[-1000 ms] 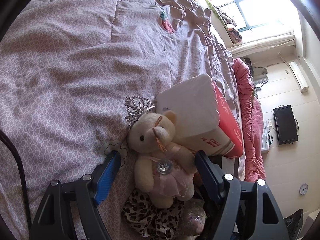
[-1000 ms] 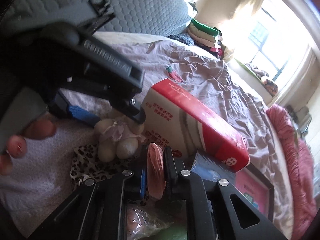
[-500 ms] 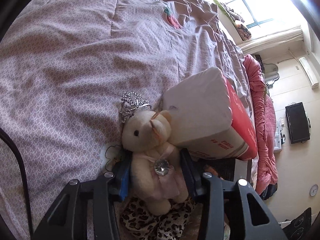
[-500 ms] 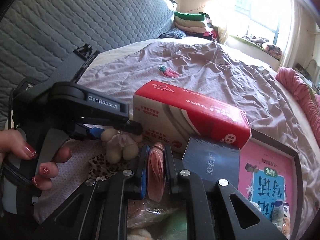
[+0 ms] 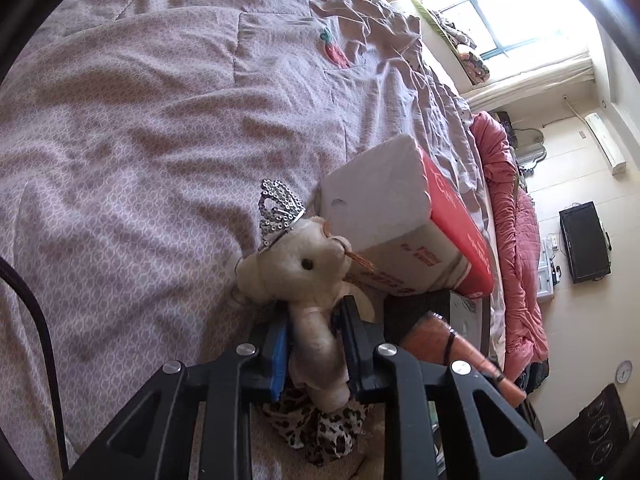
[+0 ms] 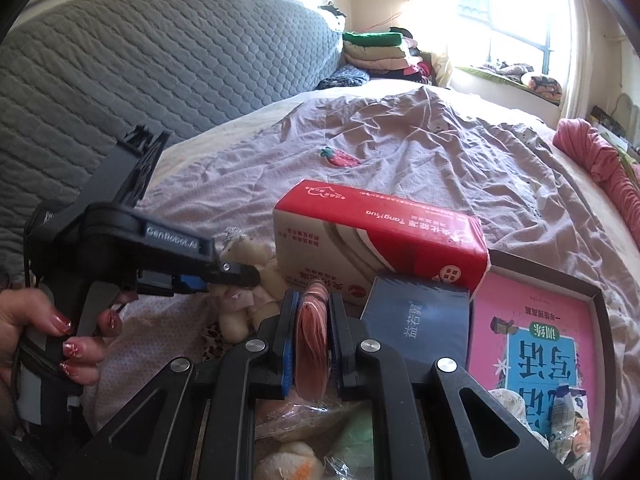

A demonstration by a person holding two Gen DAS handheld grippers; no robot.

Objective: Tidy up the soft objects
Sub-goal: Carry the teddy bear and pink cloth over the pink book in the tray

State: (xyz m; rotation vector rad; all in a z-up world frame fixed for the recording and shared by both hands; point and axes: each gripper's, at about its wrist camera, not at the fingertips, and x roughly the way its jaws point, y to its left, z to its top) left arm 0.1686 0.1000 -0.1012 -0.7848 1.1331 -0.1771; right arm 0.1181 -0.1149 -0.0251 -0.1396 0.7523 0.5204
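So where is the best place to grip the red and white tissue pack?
Grip the tissue pack across its narrow white end, coming from above. That end faces up and is free; the teddy bear leans on its lower side.

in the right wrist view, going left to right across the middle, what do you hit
hand → left gripper → teddy bear → pink item clamped in the right gripper → dark blue book → pink book
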